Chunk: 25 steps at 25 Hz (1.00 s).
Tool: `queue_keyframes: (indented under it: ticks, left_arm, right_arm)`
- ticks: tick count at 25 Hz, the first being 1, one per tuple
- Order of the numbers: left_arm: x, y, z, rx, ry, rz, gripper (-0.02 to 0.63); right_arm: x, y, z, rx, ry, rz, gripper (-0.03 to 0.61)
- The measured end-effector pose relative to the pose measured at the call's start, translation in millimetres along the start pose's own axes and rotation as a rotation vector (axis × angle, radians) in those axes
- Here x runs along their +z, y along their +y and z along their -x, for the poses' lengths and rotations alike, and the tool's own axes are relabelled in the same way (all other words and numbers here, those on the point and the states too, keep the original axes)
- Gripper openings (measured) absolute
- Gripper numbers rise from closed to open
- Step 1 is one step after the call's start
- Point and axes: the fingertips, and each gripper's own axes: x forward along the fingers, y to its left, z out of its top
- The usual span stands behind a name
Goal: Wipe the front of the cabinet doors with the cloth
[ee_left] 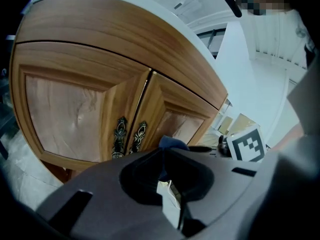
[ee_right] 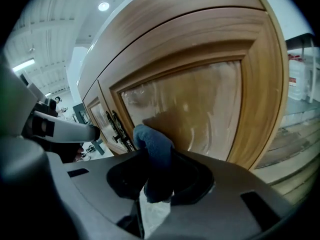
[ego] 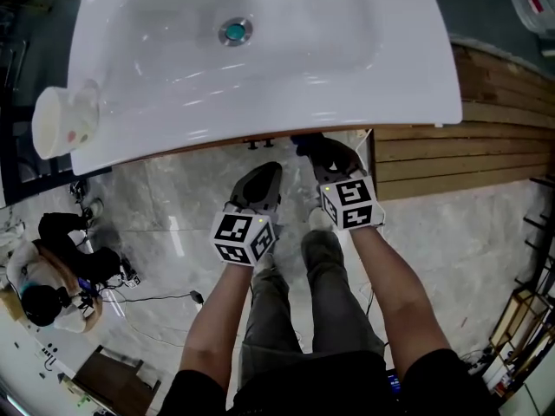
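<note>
- Right tongs (ee_right: 156, 181) are clamped on a dark blue, fuzzy cloth (ee_right: 150, 141), bunched upright at frame centre, just beside the glossy wooden cabinet door (ee_right: 210, 94).
- Left tongs (ee_left: 164, 159) are closed together, near the ornate door handles (ee_left: 120, 136).

A white washbasin (ego: 364, 68) with a teal drain (ego: 235, 31) fills the top of the head view, and a pale cup (ego: 62, 121) sits at its left corner. Below lies a glossy grey marble floor (ego: 173, 206). To the right, a platform of wooden slats (ego: 486, 137) borders the marble. At the lower left, a person (ego: 48, 276) is low on the floor near some cables (ego: 156, 300). Overhead, a white panelled ceiling (ee_right: 55, 19) carries a lit round lamp (ee_right: 104, 6) and a strip light (ee_right: 24, 64).
</note>
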Motion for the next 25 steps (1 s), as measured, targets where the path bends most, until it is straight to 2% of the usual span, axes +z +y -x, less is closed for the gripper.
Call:
queue_keyframes:
  ticks: [17,25]
  left_arm:
    - [0.7,-61.0,-62.7,-0.075,0.036,-0.051,0.020]
    - [4.3,-85.7,-71.3,-0.120,0.024,-0.053,0.020]
  right_arm:
    - [-3.4,-87.4,55.0,-0.134,-0.017,-0.024,0.110]
    - [-6.6,-107.2,77.1,-0.194,-0.015,-0.013,0.110]
